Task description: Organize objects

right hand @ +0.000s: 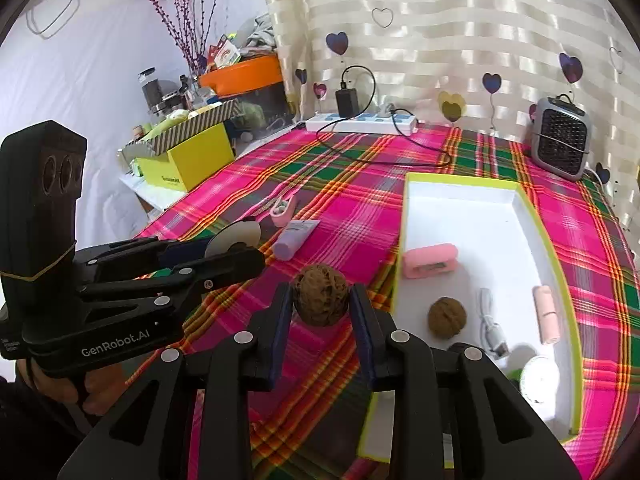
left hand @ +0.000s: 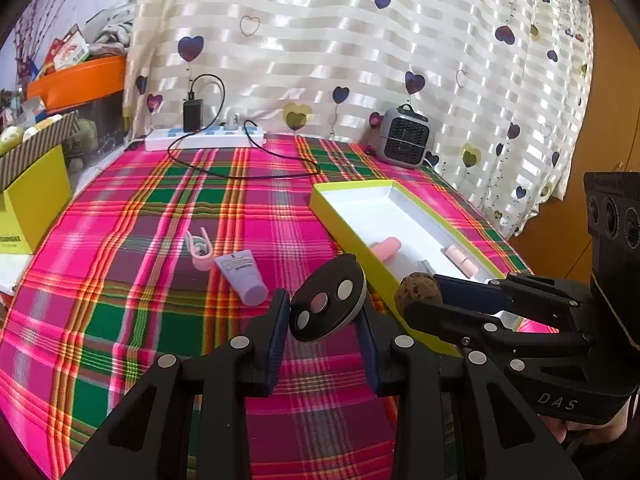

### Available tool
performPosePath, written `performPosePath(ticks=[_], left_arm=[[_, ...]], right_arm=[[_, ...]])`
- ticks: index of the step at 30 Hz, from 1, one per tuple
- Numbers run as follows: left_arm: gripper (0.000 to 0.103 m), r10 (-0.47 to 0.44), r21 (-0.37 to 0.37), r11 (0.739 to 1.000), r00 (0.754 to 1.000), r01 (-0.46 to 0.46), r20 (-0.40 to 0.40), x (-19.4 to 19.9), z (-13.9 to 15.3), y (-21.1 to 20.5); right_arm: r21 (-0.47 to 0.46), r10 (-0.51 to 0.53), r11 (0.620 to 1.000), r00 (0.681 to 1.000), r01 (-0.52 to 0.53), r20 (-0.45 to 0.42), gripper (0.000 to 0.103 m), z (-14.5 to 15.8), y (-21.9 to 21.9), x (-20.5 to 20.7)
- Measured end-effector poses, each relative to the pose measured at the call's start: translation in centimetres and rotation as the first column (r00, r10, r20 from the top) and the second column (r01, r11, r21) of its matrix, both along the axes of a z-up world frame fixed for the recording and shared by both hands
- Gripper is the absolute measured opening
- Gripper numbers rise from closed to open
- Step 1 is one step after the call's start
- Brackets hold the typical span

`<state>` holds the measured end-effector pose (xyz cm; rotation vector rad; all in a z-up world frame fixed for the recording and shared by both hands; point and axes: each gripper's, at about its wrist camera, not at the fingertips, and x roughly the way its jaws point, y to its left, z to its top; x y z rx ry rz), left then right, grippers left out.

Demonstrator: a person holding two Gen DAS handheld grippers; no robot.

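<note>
My left gripper [left hand: 325,314] is shut on a round black disc with metal studs [left hand: 326,303], held above the plaid cloth; it also shows in the right wrist view [right hand: 236,240]. My right gripper [right hand: 320,304] is shut on a brown walnut [right hand: 319,299], held just left of the open lime-edged white box [right hand: 472,192]; the walnut also shows in the left wrist view [left hand: 418,288]. The box holds a pink case [right hand: 430,260], a second walnut [right hand: 447,315], a white cable [right hand: 493,326], a pink tube [right hand: 546,312] and a white round item [right hand: 538,378]. A lilac tube [left hand: 242,276] and a pink clip [left hand: 199,250] lie on the cloth.
A white power strip [left hand: 204,138] with a black charger and cable lies at the table's back. A small grey heater [left hand: 404,138] stands at the back right. A yellow box [left hand: 34,200] and clutter sit off the left edge. A curtain hangs behind.
</note>
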<state>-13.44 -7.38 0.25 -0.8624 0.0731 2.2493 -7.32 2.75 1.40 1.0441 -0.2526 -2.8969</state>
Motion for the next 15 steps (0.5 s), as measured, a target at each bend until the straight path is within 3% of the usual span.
performPosePath(ticks=[15], left_arm=[[0.030, -0.042, -0.010, 0.999, 0.999, 0.042, 0.010, 0.6, 0.0, 2.9]], right_arm=[[-0.015, -0.040, 0.999, 0.999, 0.040, -0.020, 0.031, 0.1, 2.2, 1.3]])
